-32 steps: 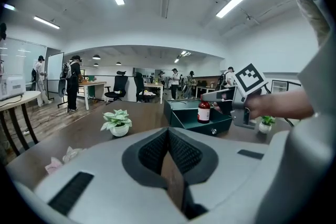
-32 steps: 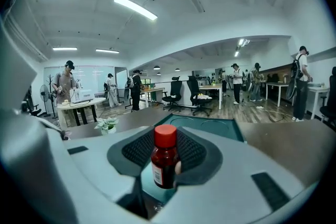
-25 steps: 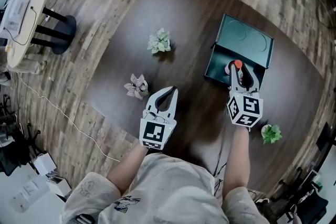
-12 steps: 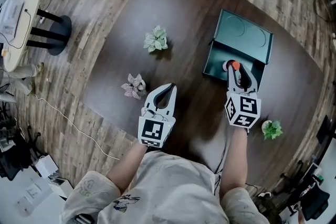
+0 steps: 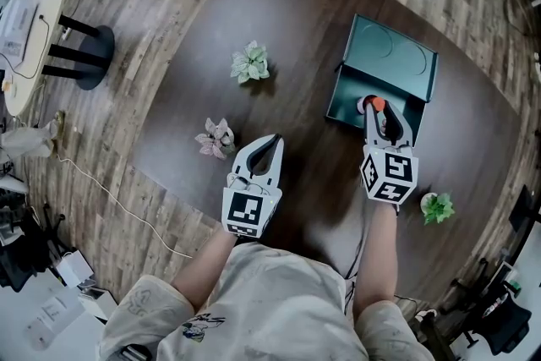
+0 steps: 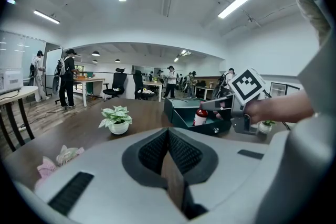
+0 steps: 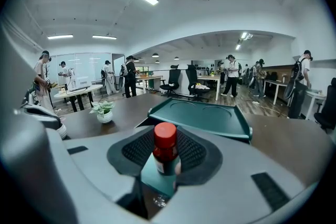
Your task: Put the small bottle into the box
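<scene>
Dark brown table (image 5: 304, 21) on plank flooring carries one green box (image 5: 391, 55), its lid thrown back, and the right gripper (image 5: 385, 121) has its jaws partway closed on the one small bottle (image 7: 166, 150), red cap up, pads pressing both sides. It stands upright in the box's open tray, base behind the near wall. Three small potted plants (image 5: 251, 63) (image 5: 216, 137) (image 5: 437, 207) stand well apart, and the left gripper (image 5: 272, 146) hovers at the near edge, tips together on nothing.

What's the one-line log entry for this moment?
right gripper: shut on small bottle | small bottle: upright within box | left gripper: shut, empty
</scene>
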A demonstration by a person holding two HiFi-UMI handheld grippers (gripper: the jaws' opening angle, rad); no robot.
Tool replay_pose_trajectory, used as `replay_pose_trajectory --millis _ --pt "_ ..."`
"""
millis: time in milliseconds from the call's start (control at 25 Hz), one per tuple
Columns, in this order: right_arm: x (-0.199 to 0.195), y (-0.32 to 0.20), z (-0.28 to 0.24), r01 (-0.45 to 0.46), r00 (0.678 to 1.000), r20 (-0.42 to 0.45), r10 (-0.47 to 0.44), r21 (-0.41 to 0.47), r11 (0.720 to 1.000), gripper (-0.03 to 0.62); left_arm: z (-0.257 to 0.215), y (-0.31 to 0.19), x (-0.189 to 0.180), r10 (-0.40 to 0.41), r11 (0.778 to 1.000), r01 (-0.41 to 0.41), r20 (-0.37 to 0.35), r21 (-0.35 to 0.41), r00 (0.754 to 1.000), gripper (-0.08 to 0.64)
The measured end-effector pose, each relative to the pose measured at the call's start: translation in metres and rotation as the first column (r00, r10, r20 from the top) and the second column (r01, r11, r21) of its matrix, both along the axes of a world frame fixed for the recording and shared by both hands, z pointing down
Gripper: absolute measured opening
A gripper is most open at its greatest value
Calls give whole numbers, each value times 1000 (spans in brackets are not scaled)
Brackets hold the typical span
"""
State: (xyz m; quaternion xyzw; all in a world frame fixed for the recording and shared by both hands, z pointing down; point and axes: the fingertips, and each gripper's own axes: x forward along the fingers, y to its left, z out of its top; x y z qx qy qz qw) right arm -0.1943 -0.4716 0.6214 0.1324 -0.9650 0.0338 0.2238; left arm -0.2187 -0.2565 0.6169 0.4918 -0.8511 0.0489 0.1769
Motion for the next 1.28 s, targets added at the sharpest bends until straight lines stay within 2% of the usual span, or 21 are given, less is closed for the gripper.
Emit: replay_pose_trajectory --millis 280,440,720,1040,1280 --pt "1 -1 -2 -20 999 34 20 -6 1000 134 -4 1 3 2 1000 -2 8 3 1000 2" --pt "3 0 -14 -15 997 79 15 -4 1000 200 -8 5 2 -1 1000 1 18 0 1000 2" --pt "17 0 -32 -23 993 114 21 10 1000 207 -22 2 11 18 1000 -18 53 7 998 2" --pt "58 11 -49 -42 988 150 41 6 999 207 -46 -4 34 60 998 -63 123 24 991 2" --pt "115 20 -66 -83 981 176 79 17 996 205 -67 -7 61 89 994 -98 172 41 981 2"
